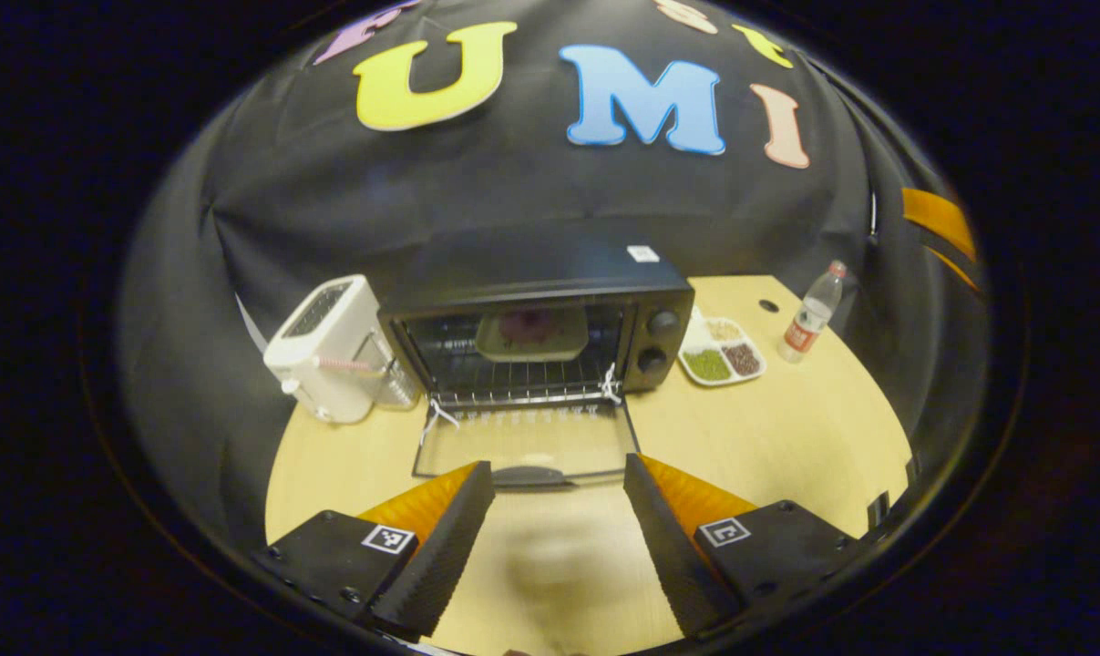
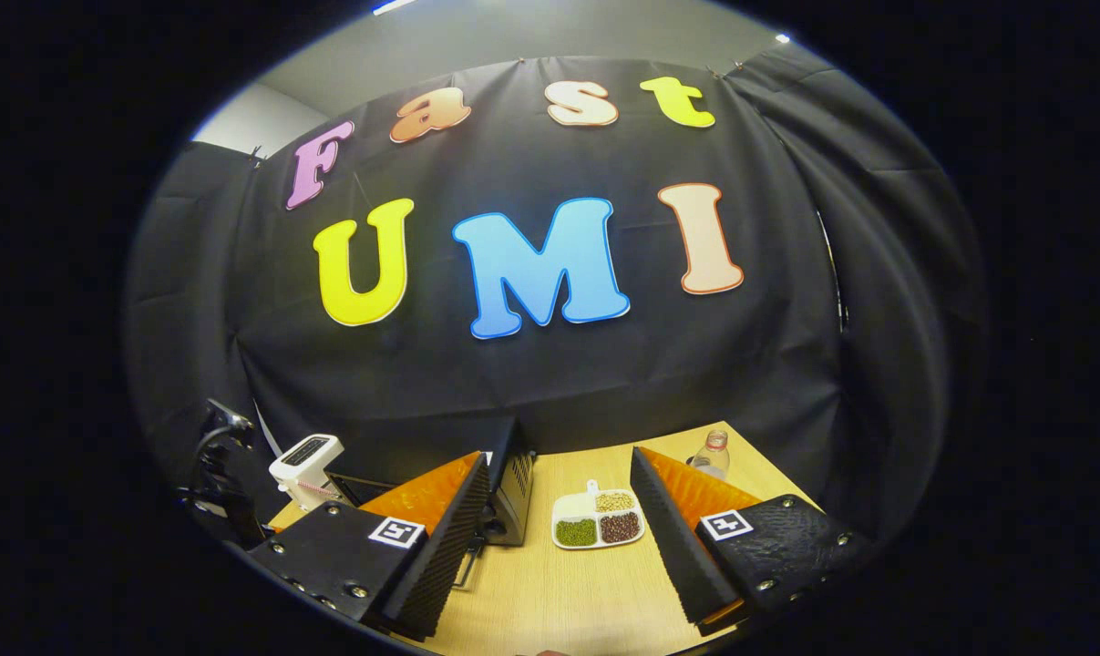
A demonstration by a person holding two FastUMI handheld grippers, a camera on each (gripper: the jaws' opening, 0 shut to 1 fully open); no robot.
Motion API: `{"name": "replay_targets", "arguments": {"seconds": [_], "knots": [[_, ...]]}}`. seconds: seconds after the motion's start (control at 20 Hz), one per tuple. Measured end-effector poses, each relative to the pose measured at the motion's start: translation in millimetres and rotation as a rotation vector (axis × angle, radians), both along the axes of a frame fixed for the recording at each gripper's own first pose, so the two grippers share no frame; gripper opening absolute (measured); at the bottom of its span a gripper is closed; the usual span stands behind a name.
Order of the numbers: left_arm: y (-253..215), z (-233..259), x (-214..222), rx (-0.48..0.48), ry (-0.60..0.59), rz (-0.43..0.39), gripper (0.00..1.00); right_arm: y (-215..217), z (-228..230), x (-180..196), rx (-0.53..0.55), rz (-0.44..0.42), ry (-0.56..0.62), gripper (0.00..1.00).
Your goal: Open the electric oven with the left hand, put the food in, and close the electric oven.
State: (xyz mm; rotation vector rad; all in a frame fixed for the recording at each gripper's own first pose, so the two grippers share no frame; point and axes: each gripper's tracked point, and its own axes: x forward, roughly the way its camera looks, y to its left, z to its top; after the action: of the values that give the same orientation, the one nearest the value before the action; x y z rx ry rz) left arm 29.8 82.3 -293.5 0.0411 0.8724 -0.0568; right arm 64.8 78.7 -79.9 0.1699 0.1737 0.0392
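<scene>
The black electric oven (image 1: 550, 301) stands at the back of the round wooden table (image 1: 786, 437), its glass door (image 1: 524, 444) folded down flat toward me. Inside, on the wire rack, rests a pale plate with purple food (image 1: 531, 332). My left gripper (image 1: 559, 483) is open, its fingers straddling the door's front handle (image 1: 529, 476) without touching it. In the right gripper view, my right gripper (image 2: 560, 483) is open and holds nothing, raised above the table; the oven's right side (image 2: 513, 497) shows behind its left finger (image 2: 440, 547).
A white toaster (image 1: 331, 351) sits left of the oven. To the oven's right are a white divided dish of beans (image 1: 721, 353) and a water bottle (image 1: 812, 314). The other gripper's dark body (image 2: 221, 474) shows at the far left in the right gripper view.
</scene>
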Motion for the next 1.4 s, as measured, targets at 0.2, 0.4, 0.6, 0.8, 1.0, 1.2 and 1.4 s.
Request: {"name": "replay_targets", "arguments": {"seconds": [0.2, 0.4, 0.6, 0.8, 1.0, 1.2, 1.4], "knots": [[18.9, -52.0, -17.4, 0.045, 0.17, 0.007, 0.93, -4.5, -5.5, -0.8, -0.018, -0.011, 0.012, 0.94], [28.9, -91.3, -23.0, 0.044, 0.277, 0.014, 0.98, -10.1, -10.7, -4.0, -0.035, -0.029, 0.024, 0.94], [34.9, -119.3, -13.2, 0.021, 0.334, 0.021, 1.0, -16.9, -17.9, -6.6, -0.045, -0.056, 0.043, 0.94], [40.3, -139.8, 2.8, 0.031, 0.366, 0.012, 0.98, -24.3, -22.1, -6.9, -0.05, -0.086, 0.058, 0.94], [41.4, -157.5, 13.2, 0.035, 0.395, 0.008, 0.98, -28.3, -27.0, -4.1, -0.055, -0.105, 0.069, 0.94], [38.9, -167.3, 22.2, 0.026, 0.405, 0.012, 0.98, -26.8, -29.1, 0.5, -0.061, -0.105, 0.074, 0.95], [37.5, -171.6, 22.9, 0.005, 0.426, 0.017, 0.93, -22.0, -31.4, 4.1, -0.065, -0.094, 0.078, 0.95]]}}
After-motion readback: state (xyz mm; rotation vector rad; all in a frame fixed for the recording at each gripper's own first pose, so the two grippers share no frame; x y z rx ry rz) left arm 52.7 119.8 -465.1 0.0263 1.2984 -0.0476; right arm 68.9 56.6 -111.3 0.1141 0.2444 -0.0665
